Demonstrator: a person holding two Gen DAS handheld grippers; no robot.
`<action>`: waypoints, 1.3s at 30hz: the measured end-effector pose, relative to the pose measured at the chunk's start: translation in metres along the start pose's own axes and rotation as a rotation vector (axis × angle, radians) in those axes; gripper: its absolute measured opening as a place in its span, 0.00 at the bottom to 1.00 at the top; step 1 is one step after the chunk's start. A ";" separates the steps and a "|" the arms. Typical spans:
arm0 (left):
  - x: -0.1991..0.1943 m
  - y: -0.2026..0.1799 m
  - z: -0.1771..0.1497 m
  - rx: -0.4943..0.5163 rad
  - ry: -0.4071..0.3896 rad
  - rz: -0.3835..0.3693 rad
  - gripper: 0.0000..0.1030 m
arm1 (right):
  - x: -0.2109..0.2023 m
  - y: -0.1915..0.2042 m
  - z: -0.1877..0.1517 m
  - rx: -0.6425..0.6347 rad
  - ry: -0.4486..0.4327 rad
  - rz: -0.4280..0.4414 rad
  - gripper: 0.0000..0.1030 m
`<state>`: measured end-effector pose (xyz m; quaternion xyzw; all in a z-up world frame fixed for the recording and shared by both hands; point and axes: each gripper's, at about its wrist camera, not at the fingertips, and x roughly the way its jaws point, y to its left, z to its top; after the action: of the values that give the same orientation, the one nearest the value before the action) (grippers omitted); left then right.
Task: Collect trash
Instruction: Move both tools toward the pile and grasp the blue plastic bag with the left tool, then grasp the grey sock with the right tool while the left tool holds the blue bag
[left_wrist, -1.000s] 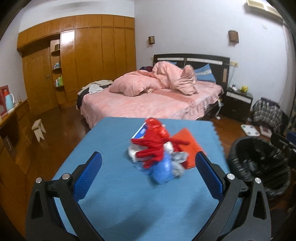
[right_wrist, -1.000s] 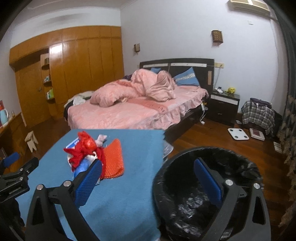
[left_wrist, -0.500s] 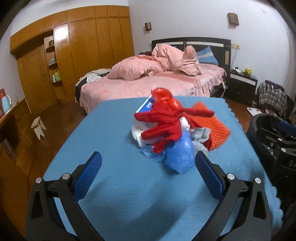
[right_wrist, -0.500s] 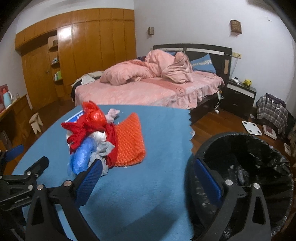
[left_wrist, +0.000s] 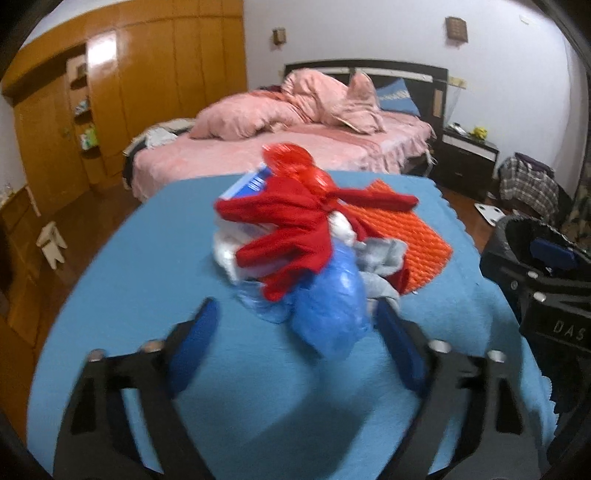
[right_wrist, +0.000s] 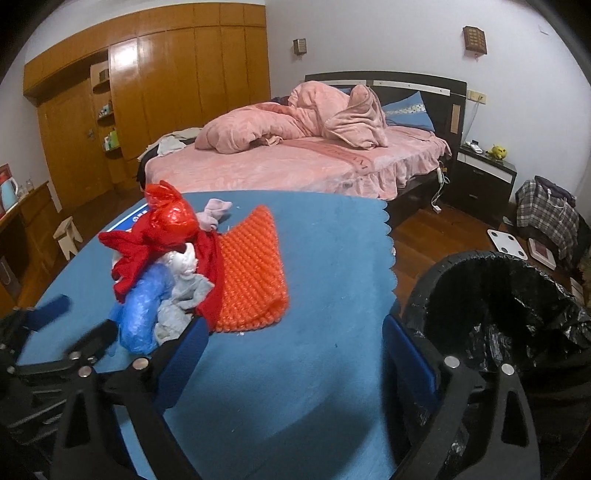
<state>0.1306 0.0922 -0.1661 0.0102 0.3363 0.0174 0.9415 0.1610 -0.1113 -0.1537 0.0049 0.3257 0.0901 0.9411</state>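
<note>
On the blue table (left_wrist: 155, 266), left wrist view: one trash heap (left_wrist: 306, 243); left gripper (left_wrist: 295, 325), jaws just narrowing, flanks its blue bag (left_wrist: 332, 314), nothing clamped. Right wrist view: one black-lined bin (right_wrist: 517, 295), contents indistinct; right gripper (right_wrist: 295, 343) spread wide, empty.

Red, blue, grey and orange trash pile (left_wrist: 314, 251) heaped on blue table (left_wrist: 147, 295).

A blue cloth-covered table (right_wrist: 314, 295) carries a heap of trash: a crumpled red plastic bag (right_wrist: 168, 221), a blue plastic bag (right_wrist: 142, 306), grey rags (right_wrist: 184, 295) and an orange bubble-textured pad (right_wrist: 251, 273). The right gripper (right_wrist: 295, 354), blue-padded jaws apart, hovers near the heap. A black-lined round bin (right_wrist: 495, 302) stands beside the table.
</note>
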 end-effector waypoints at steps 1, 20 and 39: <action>0.006 -0.002 0.000 0.003 0.013 -0.008 0.72 | 0.001 -0.001 0.000 0.000 0.000 -0.001 0.90; -0.001 0.018 -0.006 -0.033 0.021 -0.064 0.26 | 0.010 0.023 0.002 -0.032 0.012 0.040 0.90; -0.010 0.067 -0.025 -0.094 0.060 0.035 0.26 | 0.054 0.087 -0.007 -0.097 0.112 0.132 0.71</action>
<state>0.1051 0.1588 -0.1775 -0.0287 0.3631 0.0502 0.9300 0.1842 -0.0164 -0.1863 -0.0245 0.3719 0.1676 0.9127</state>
